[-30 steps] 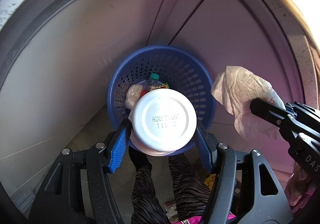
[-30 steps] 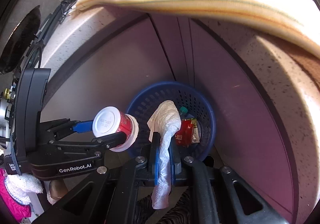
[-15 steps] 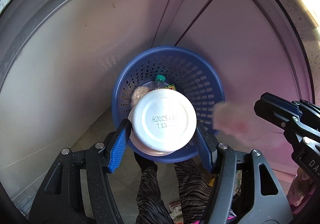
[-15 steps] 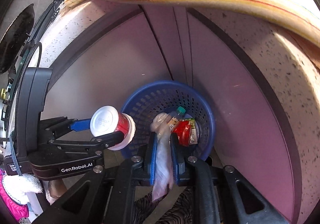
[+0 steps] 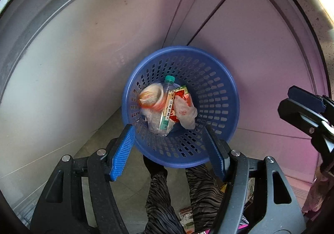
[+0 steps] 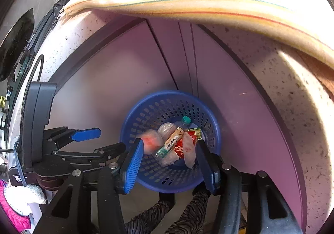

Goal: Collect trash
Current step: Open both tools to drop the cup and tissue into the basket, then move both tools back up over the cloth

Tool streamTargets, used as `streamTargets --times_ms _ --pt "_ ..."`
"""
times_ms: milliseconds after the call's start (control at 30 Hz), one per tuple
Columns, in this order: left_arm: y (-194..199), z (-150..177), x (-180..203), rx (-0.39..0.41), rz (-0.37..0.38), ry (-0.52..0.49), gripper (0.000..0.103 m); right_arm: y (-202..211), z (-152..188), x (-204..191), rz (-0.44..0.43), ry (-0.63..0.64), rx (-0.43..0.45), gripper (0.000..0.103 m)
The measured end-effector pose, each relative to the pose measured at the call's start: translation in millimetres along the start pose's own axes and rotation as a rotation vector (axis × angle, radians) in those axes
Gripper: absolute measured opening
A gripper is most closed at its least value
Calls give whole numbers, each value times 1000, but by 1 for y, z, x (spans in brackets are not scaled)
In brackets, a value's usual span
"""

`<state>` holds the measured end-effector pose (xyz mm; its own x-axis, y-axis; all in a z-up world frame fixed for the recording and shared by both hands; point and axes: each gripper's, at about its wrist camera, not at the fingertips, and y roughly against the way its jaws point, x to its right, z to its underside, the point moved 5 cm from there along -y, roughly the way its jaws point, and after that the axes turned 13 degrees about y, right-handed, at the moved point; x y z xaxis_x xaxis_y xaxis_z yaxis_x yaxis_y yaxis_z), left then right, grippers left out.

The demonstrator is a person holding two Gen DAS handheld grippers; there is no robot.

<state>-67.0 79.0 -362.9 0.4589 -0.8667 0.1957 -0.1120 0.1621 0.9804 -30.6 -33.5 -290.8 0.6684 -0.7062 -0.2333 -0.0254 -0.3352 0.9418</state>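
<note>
Over blue basket (image 5: 229, 96), both grippers pointing down. Left gripper (image 5: 169, 150) jaws opening, nothing between pads; red-and-white cup (image 5: 151, 98), blurred, dropping into basket beside bottle (image 5: 167, 106). Right gripper (image 6: 171, 163) jaws opening, also empty; crumpled bag (image 6: 189, 150) lying in basket on red wrapper (image 5: 183, 96). Step: release of both pieces, apparently done. Next likely calls for lifting both clear, then finding more trash; floor litter (image 5: 185, 216) near person's legs.
</note>
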Motion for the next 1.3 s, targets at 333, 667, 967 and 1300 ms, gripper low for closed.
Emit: streamTargets --times_ms 333,667,967,1300 --pt "20 0 1 42 -1 0 68 19 -4 0 -3 15 24 61" --pt "66 -4 10 116 14 -15 68 59 -13 -8 -10 50 90 80" --pt "111 -17 26 186 53 9 68 110 -25 -2 -30 71 177 93" --pt "154 -52 66 271 98 -14 68 166 -44 37 -36 36 280 99"
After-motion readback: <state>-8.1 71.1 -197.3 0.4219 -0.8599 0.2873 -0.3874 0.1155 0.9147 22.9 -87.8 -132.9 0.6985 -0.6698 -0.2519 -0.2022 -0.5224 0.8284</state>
